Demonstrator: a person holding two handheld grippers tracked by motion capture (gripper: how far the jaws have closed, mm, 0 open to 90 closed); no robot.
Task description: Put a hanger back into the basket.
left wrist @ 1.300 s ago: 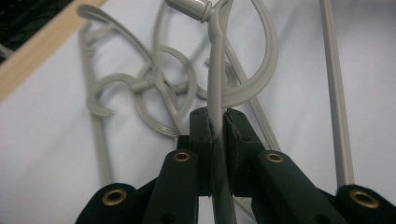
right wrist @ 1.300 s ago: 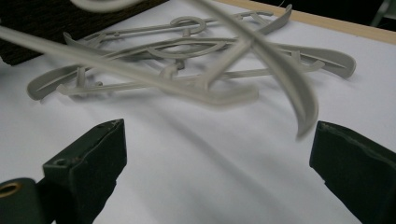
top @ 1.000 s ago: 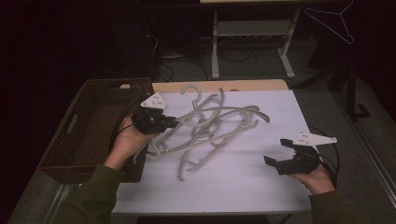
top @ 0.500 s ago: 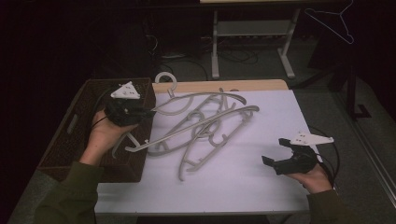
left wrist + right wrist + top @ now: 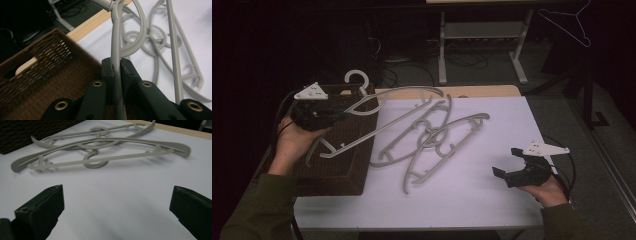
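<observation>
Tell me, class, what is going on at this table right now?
A person works with a gripper in each hand. The left gripper is shut on a grey plastic hanger, holding it above the brown wicker basket. Two more hangers lie overlapping on the white table. The right gripper rests open near the table's right side.

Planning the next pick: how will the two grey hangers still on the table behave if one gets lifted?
The hangers on the table overlap, hooks interlocked, so lifting one probably drags the other. Thin open frames suggest they are light. The lifted hanger keeps its shape in the left gripper, so likely stiff.
</observation>
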